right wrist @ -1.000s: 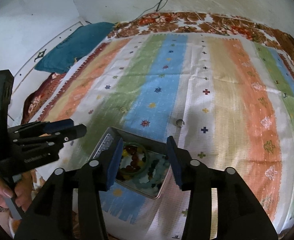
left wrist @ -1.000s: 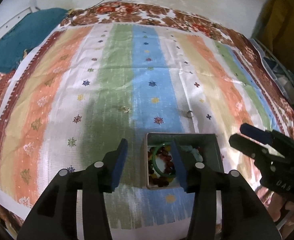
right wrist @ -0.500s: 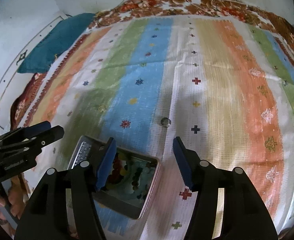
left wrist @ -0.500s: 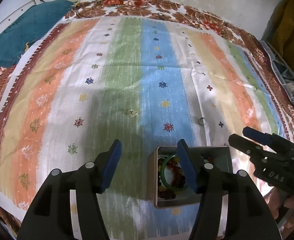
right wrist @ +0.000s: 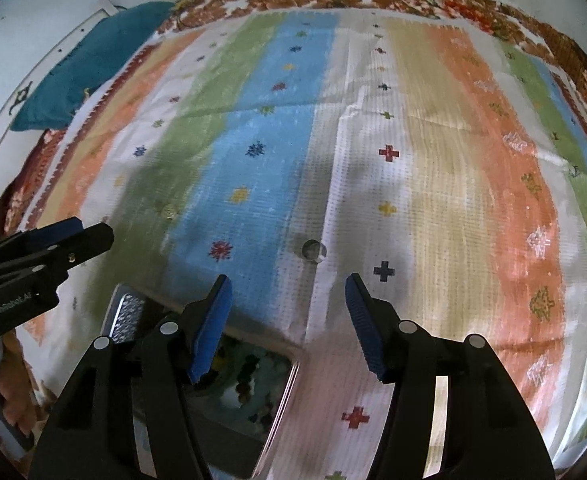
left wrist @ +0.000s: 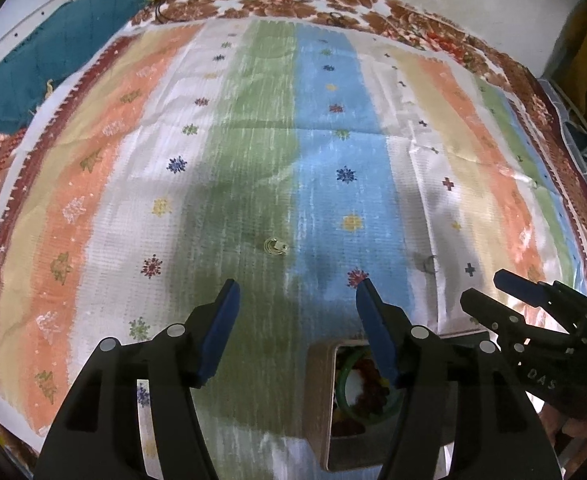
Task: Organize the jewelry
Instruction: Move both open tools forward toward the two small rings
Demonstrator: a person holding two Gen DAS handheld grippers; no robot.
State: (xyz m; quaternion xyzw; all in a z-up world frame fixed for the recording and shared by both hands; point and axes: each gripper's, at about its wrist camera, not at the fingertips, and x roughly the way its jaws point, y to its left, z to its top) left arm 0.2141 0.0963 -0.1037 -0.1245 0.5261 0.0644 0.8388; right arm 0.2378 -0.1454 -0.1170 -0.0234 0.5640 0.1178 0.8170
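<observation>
A small gold ring (left wrist: 275, 246) lies on the green stripe of the cloth, just ahead of my left gripper (left wrist: 297, 292). That gripper's jaws are opening and nothing is between them. A silver ring (right wrist: 312, 249) rests on the white stripe, close in front of my right gripper (right wrist: 287, 284), which is open and empty. The open metal tin (left wrist: 319, 400) sits below and behind both grippers. It holds a green bangle (left wrist: 351, 386) and dark beads. The other ring shows in each view: the silver ring (left wrist: 427, 260) and the gold ring (right wrist: 169, 212). Each view also catches the other tool: the right gripper (left wrist: 482, 289) and the left gripper (right wrist: 93, 232).
The striped cloth (right wrist: 473, 200) covers a bed with a floral border (left wrist: 333, 4). A teal pillow (left wrist: 53, 52) lies at the far left by the white wall. A hand (right wrist: 9, 400) holds the left tool's handle.
Both grippers moved forward and lower, off the tin and toward the rings. Both pairs of jaws spread wider. The tin slid toward the bottom of each view.
</observation>
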